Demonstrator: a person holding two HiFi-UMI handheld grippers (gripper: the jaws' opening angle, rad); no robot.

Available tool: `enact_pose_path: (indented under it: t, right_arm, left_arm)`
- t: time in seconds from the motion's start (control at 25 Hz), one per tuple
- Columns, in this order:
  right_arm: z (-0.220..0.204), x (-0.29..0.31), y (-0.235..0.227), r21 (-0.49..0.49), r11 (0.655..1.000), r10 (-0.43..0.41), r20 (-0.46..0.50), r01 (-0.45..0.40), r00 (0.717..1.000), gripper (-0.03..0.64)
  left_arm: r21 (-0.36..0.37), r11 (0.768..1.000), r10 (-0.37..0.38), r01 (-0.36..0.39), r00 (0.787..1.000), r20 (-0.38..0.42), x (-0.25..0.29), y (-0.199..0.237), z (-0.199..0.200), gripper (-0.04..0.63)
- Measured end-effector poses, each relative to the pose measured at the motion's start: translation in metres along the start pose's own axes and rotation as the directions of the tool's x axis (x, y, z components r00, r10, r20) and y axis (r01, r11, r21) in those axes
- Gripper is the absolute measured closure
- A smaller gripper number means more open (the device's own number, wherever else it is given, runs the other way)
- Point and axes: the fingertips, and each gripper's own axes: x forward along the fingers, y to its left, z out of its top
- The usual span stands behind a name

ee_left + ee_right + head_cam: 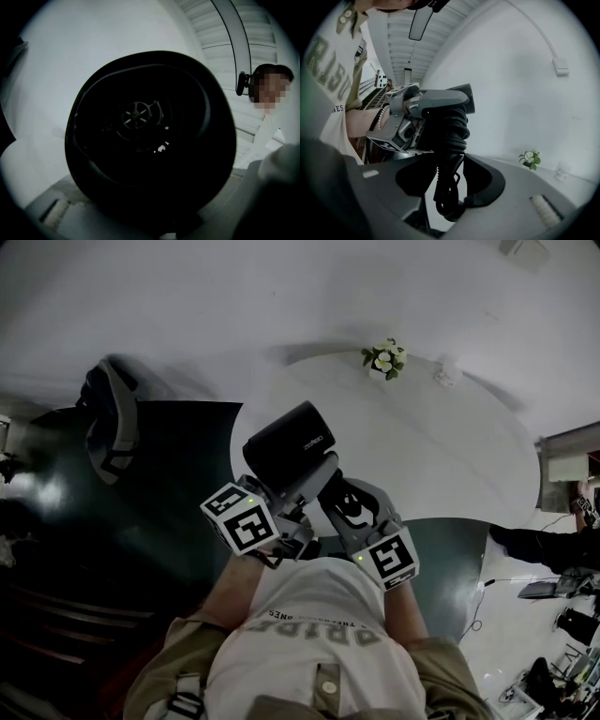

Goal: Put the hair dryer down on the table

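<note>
Hair dryer (289, 448), black, held in the air above the near edge of the white round table (450, 456), left gripper (300, 493) clamped on it, right gripper (337, 498) closed on its coiled cord (449, 140), potted plant (384, 359) at the table's far edge.

Dim, grey frames — fisheye-warped, dark-vignetted edges

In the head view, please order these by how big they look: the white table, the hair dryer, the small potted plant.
1. white table, clearly the largest
2. hair dryer; it is nearer the camera, which enlarges it
3. potted plant, by far the smallest
</note>
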Motion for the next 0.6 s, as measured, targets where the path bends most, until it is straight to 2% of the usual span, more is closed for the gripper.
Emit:
enact_pose_path:
  t: [0.32,0.48,0.6]
  right_arm:
    - [-0.005,0.007,-0.019,0.047,0.999,-0.026,0.026,0.025,0.999,0.440]
    - [-0.004,0.003,-0.024,0.116,0.993,-0.029,0.052,0.023,0.998,0.440]
    - [-0.004,-0.003,-0.026,0.144,0.989,-0.023,0.071,0.013,0.997,0.442]
  left_arm:
    - [0.028,0.999,-0.018,0.020,0.999,-0.049,0.021,0.015,-0.004,0.336]
    - [0.078,0.996,-0.037,0.043,0.996,-0.085,0.029,0.017,-0.009,0.316]
    - [0.075,0.996,-0.043,0.050,0.995,-0.089,0.031,0.016,-0.014,0.297]
